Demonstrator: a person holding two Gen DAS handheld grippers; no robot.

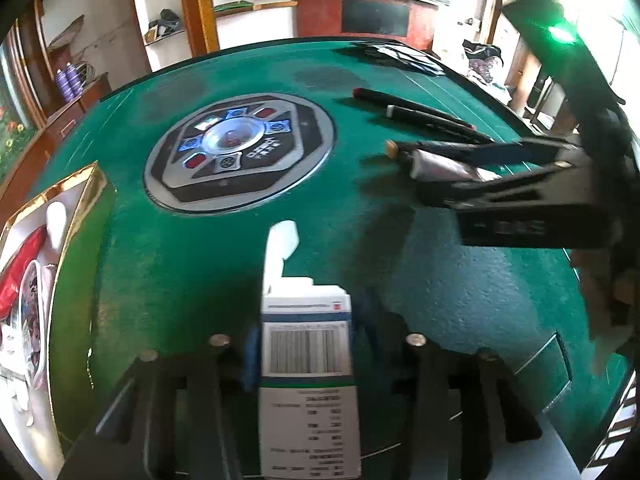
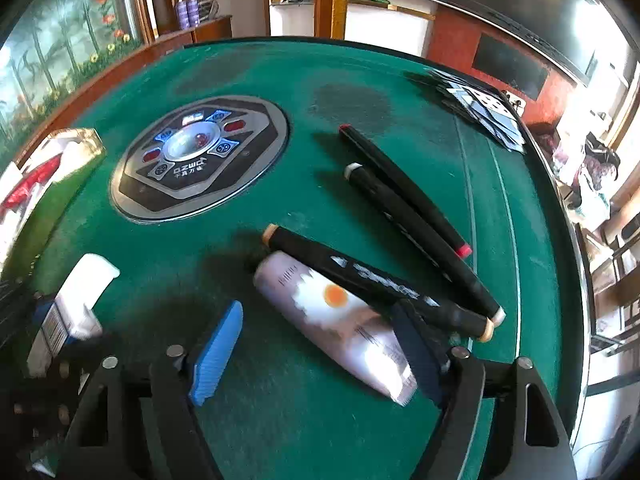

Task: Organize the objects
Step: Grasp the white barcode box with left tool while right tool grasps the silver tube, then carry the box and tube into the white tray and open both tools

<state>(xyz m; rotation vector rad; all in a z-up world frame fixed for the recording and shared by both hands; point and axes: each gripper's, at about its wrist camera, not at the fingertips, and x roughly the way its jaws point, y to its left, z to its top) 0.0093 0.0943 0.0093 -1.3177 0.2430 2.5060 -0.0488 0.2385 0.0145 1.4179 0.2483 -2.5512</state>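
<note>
A white carton with a barcode, its end flap open, stands between the blue pads of my left gripper, which is shut on it just above the green felt table. The same carton shows at the left edge of the right wrist view. My right gripper is open and straddles a pale tube with an orange dot; the tube's crimped end lies against the right finger. Three black markers lie side by side just beyond the tube. In the left wrist view my right gripper reaches in from the right over the tube.
A gold-edged box holding red and white items sits at the table's left edge. The round control panel is set in the table's middle. Playing cards are spread at the far right corner. Shelves and cabinets stand behind the table.
</note>
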